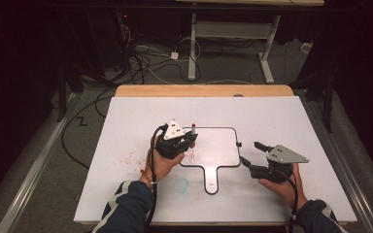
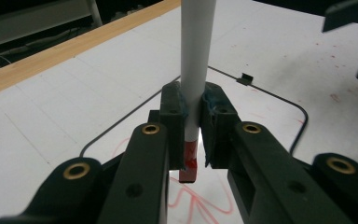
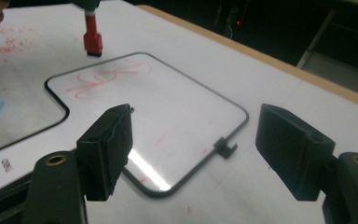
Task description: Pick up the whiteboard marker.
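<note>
Left tongs [image 1: 187,141] clamped on red marker [image 2: 196,70], tip over whiteboard [image 1: 223,145]; red scribble [image 3: 107,77] started at its 9 o'clock. Right tongs [image 3: 193,154] apart, empty, at board's 3 o'clock. Drawing likely unfinished.

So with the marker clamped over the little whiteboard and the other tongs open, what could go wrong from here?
1. The left tongs grip the marker low on its barrel, near the red tip; pressing down might tilt it or make it slip.
2. The right tongs stand open and hold nothing, so the paddle-shaped whiteboard lies unsteadied and could slide under a stroke.
3. The red scribble lies right beneath the tip; a drag could smear it.
</note>
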A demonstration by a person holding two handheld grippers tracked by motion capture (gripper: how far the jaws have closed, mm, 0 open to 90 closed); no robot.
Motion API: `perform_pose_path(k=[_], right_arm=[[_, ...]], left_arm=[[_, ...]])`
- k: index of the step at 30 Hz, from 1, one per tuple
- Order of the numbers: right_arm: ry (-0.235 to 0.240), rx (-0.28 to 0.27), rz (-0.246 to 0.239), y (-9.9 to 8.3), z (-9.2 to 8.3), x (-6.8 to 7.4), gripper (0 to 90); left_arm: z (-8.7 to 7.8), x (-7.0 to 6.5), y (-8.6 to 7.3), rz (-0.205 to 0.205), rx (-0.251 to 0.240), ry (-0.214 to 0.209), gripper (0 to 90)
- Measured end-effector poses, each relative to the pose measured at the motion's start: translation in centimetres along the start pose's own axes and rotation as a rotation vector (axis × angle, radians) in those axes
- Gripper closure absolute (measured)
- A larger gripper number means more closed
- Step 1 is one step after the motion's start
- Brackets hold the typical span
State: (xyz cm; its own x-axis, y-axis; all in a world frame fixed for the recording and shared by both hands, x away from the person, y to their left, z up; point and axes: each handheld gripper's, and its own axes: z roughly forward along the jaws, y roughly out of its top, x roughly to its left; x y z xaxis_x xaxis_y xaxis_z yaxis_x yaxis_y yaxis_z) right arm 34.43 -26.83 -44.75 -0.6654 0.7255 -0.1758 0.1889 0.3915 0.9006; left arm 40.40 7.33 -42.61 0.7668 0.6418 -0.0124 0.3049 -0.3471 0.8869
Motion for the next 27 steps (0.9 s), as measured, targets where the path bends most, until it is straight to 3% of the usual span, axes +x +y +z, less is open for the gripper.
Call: perform_pose_path(k=[7,11,19,27], right_arm=[[-0.001,0.025,0.008,-0.6,-0.2,0.0,26.8],[0.0,0.032,-0.005,-0.6,-0.2,0.1,26.8],[0.02,0.047,-0.029,-0.8,-0.4,0.5,26.7],[0.034,0.05,-0.029,-0.8,-0.1,0.6,26.8]], left_arm=[[1.1,1.7,0.3,-0.02,0.01,0.012,78.8],[1.9,2.3,0.7,-0.001,0.007,0.013,78.9],[3.1,2.8,0.8,0.004,0.049,0.06,78.8],[3.9,3.5,0.2,-0.021,0.056,0.109,78.8]])
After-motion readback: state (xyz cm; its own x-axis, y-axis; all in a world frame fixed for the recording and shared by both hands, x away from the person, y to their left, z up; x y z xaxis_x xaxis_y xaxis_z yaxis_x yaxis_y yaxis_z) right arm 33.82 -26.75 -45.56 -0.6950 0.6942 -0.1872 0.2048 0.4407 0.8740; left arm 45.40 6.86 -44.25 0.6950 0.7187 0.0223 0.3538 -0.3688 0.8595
